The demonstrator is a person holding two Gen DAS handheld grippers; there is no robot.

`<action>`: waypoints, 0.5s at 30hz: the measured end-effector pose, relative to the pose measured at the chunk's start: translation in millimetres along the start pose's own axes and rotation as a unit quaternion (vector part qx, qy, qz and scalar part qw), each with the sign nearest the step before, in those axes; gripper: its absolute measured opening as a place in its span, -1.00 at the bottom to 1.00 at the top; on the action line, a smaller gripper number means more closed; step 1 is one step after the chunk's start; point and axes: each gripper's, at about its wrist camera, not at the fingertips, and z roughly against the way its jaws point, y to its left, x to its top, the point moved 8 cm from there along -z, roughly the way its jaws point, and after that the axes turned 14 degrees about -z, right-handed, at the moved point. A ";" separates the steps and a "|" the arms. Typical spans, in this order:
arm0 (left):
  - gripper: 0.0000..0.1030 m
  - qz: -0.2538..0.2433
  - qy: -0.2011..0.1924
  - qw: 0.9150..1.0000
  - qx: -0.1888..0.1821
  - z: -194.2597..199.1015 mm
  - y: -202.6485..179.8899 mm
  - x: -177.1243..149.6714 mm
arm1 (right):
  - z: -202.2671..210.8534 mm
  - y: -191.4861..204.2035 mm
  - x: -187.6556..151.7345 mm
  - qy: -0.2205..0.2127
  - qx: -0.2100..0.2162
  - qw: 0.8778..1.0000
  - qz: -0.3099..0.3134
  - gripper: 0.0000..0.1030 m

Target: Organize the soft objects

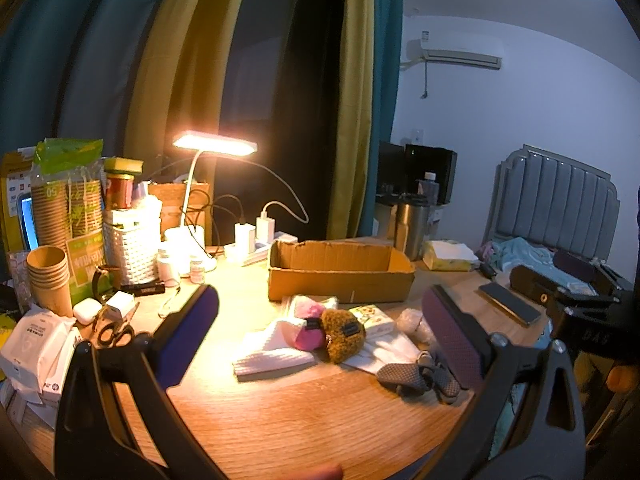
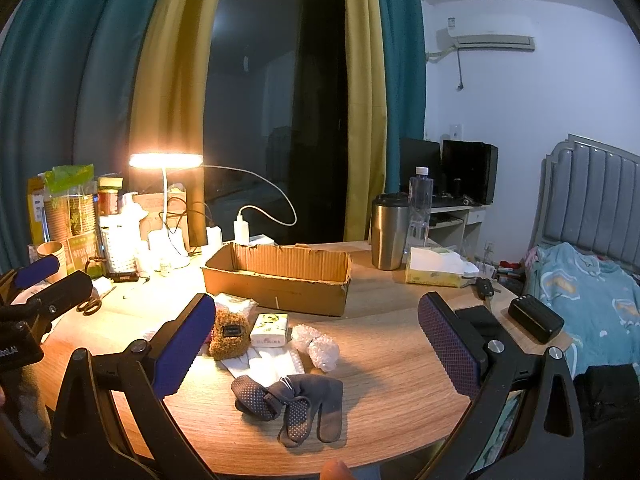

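A pile of soft things lies mid-table in front of an open cardboard box [image 1: 340, 286] [image 2: 276, 290]. It holds a brown fuzzy pouch [image 1: 344, 336] [image 2: 228, 336], a pink plush piece [image 1: 308, 322], a white folded cloth [image 1: 272, 356], grey dotted gloves [image 1: 416, 376] [image 2: 296, 400], a wad of bubble wrap [image 2: 316, 346] and a small tissue packet [image 2: 270, 328]. My left gripper [image 1: 320, 296] is open above the pile, holding nothing. My right gripper [image 2: 316, 302] is also open and empty, with the gloves just below it.
A lit desk lamp [image 1: 214, 146], paper cups [image 1: 48, 280], a white basket [image 1: 130, 248] and scissors [image 1: 114, 334] crowd the left of the wooden table [image 2: 380, 380]. A steel tumbler [image 2: 390, 232], tissue box [image 2: 436, 268] and phone [image 1: 510, 302] sit right. A bed [image 2: 592, 300] lies beyond.
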 end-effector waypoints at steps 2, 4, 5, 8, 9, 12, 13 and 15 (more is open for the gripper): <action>0.99 0.000 -0.001 1.000 0.000 0.2 -0.2 -0.1 | -0.1 0.0 -0.2 0.000 0.000 1.000 0.000 0.99; 0.99 0.000 0.000 1.000 0.000 0.1 -0.1 -0.3 | -0.2 -0.1 -0.5 0.001 0.000 1.000 0.000 0.99; 0.99 0.000 -0.001 1.000 0.000 0.3 -0.4 -0.3 | -0.2 -0.2 -1.3 0.001 0.000 1.000 0.000 0.99; 0.99 0.000 0.000 1.000 0.000 0.4 -0.4 -0.6 | -0.5 -1.0 -4.4 0.003 0.001 1.000 0.001 0.99; 0.99 0.000 0.000 1.000 0.000 0.4 0.4 -0.9 | -0.8 -1.2 -5.6 0.004 0.000 1.000 0.002 0.99; 0.99 -0.001 0.000 1.000 0.000 0.5 0.3 -1.0 | -0.8 -1.4 -5.9 0.002 -0.003 1.000 0.005 0.99; 0.99 0.000 0.000 1.000 0.000 0.5 0.5 -0.8 | -0.9 -1.0 -6.0 0.001 -0.004 1.000 0.008 0.99; 0.99 0.000 -0.001 1.000 0.000 0.6 0.9 -0.6 | -0.3 -0.2 -6.8 -0.002 -0.007 1.000 0.014 0.99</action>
